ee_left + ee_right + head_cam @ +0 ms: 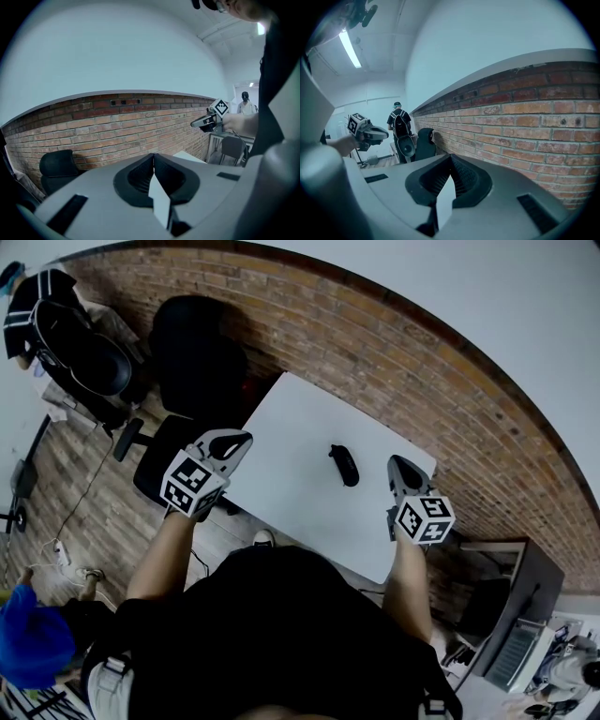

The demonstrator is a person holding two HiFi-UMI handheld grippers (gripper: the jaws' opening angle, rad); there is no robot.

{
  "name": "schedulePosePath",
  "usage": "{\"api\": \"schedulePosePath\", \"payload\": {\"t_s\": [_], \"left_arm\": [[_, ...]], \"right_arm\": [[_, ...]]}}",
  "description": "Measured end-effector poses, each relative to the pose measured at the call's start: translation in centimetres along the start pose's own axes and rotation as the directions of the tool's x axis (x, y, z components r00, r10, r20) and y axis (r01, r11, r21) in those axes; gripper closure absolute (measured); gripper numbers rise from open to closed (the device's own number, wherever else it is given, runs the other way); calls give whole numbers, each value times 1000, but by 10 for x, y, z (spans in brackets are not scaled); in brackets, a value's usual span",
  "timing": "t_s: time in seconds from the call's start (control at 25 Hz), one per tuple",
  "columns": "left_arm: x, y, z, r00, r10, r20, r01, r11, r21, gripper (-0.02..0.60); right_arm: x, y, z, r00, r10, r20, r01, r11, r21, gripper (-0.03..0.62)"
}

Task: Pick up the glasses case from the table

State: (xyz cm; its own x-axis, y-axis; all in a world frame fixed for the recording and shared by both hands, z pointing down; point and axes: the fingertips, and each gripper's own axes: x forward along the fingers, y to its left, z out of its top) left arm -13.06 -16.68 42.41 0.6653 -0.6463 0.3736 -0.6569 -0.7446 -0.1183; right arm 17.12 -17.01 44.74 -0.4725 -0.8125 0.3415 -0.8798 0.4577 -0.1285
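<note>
Both grippers were empty here. The left gripper (pixel 236 441) had its jaws pressed fully together with nothing between them; its own view showed the two dark pads meeting in a single seam. Same story for the right gripper (pixel 400 465), which was closed tight on nothing. From the head view, the left one sat at the left edge of the white table (pixel 300 512) and the right one over the table's right side, both angled a bit downward towards the brick wall (pixel 422 381). The glasses case (pixel 344 465), a small dark oblong thing, lay flat on the table between the two grippers, nearer the right one, and neither gripper touched it. It was too small to tell if the case was open or shut, or if anything was inside. It was the only item on the tabletop. A black office chair (pixel 197 352) stood by the wall at the table's left. In the right gripper view a person with a backpack (pixel 400 126) stood further along the wall beside another dark chair (pixel 424 140). Down in the head view's lower left corner there was someone in blue (pixel 33 638).
</note>
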Motion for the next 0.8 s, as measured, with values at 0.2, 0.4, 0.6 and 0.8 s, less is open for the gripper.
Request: {"api": "schedulePosePath", "payload": {"t_s": [0.2, 0.4, 0.6, 0.8], "left_arm": [[6, 12, -4, 1000, -25, -2, 25, 1000, -1, 571], [10, 25, -1, 999, -44, 2, 44, 999, 9, 571], [14, 35, 4, 998, -61, 6, 61, 998, 15, 571], [20, 42, 4, 997, -81, 10, 80, 997, 16, 571]], "right_arm": [[11, 5, 2, 1000, -9, -6, 9, 1000, 6, 579], [20, 9, 8, 1000, -20, -2, 20, 1000, 16, 579], [24, 8, 12, 999, -38, -4, 38, 999, 21, 577], [27, 6, 12, 998, -62, -12, 62, 998, 26, 577]]}}
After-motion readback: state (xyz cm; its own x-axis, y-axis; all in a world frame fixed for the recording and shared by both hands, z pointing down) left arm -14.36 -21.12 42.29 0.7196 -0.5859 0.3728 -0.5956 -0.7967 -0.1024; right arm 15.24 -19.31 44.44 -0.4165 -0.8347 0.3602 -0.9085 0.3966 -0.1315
